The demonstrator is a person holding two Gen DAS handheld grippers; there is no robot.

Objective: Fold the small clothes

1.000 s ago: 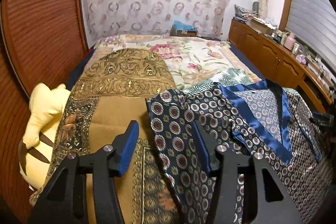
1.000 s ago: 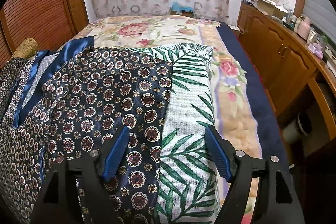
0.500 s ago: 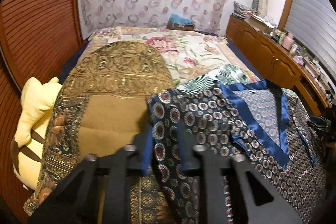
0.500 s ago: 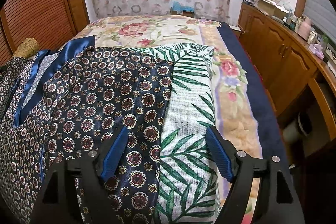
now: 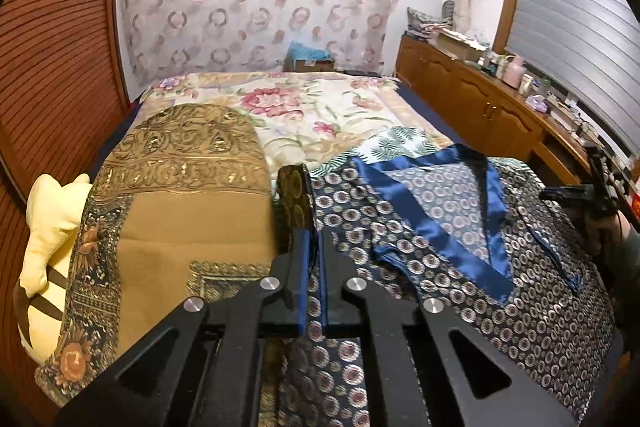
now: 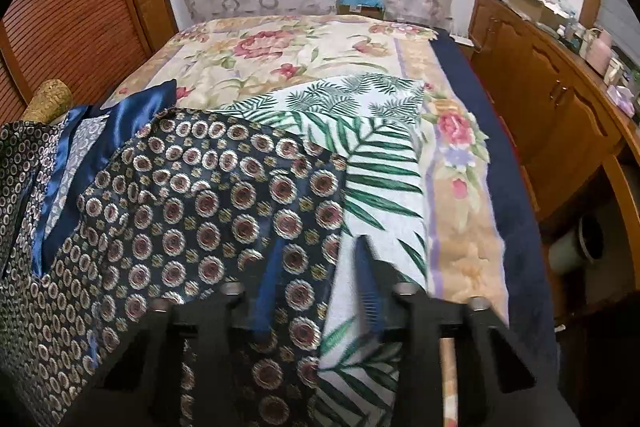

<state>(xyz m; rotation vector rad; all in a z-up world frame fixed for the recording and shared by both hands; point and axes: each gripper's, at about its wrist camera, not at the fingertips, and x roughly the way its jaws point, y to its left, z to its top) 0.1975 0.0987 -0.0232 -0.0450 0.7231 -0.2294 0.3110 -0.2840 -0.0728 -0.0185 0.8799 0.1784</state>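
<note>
1. The patterned top (image 5: 460,227) lies spread on the bed (image 5: 312,107), collar away from us. Its left edge is over a gold blanket (image 5: 188,195), its right edge over a palm-leaf cloth (image 6: 372,155).
2. Left gripper (image 5: 314,259): fingers nearly together, pinching the top's left edge, with a flap of fabric standing up above the tips.
3. Right gripper (image 6: 316,279): fingers narrowed but with a gap, straddling the top's right edge. The view is blurred, so we can't tell if they grip it yet.
4. We confirm the right pinch before lifting, and take the top only, not the palm-leaf cloth under it.
5. We lift both sides level and at the same height so the satin doesn't slide or skew.
6. We carry the held edge over toward the collar, line the edges up, and lay it down flat before letting go.
</note>
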